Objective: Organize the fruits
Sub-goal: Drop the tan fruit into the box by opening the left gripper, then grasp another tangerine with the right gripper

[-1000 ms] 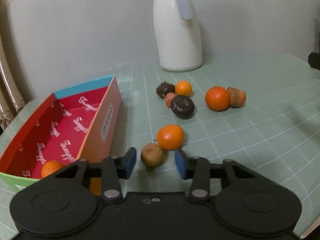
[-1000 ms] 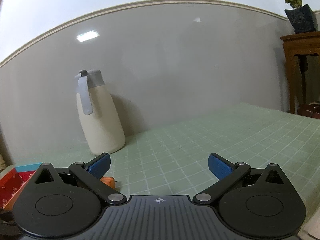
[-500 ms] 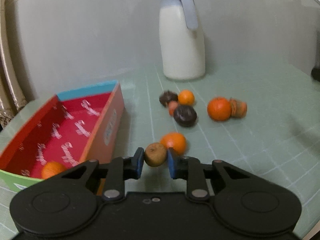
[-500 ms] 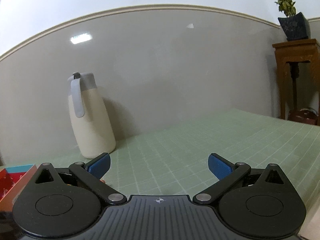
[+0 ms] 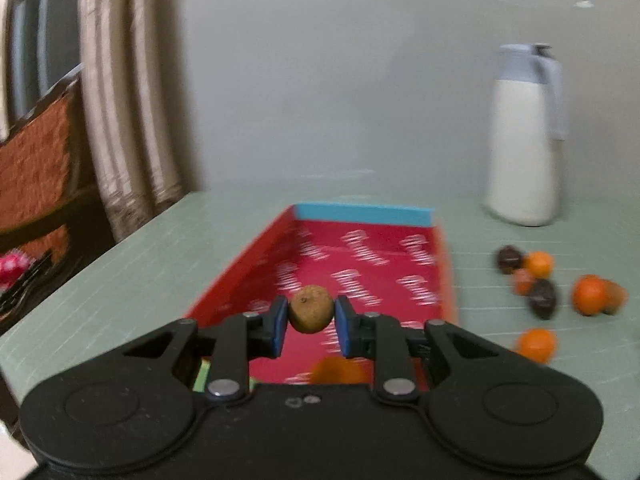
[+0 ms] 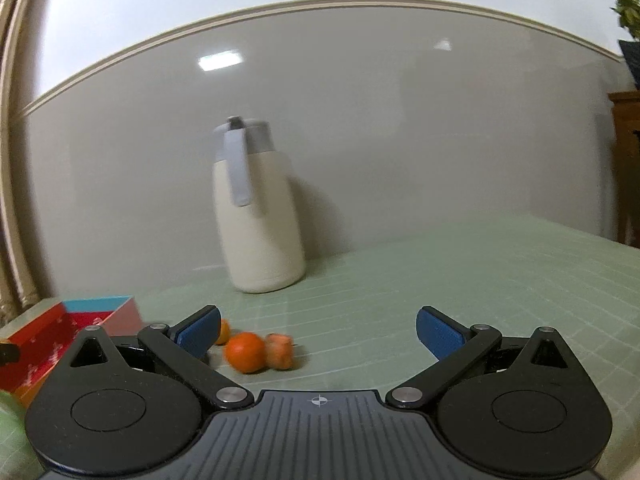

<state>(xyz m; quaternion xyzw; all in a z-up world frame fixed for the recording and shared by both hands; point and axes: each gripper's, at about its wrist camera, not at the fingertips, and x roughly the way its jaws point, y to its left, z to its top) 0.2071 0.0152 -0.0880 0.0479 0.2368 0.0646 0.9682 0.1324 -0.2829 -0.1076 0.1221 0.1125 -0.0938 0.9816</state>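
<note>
My left gripper is shut on a small brown fruit and holds it in the air above the near end of the red box. An orange fruit lies inside the box below it. Right of the box, loose on the green table, are several fruits: oranges, dark ones and a single orange. My right gripper stands open with nothing between its fingers, behind an orange and a reddish fruit; the red box shows at its left.
A cream jug with a grey lid stands on the table by the wall. Curtains and a brown chair lie beyond the table's left edge. A wooden stand is at the far right.
My left gripper closed on the brown fruit, lifted it off the table and carried it left over the red box. The right gripper turned left, bringing fruits and box into view.
</note>
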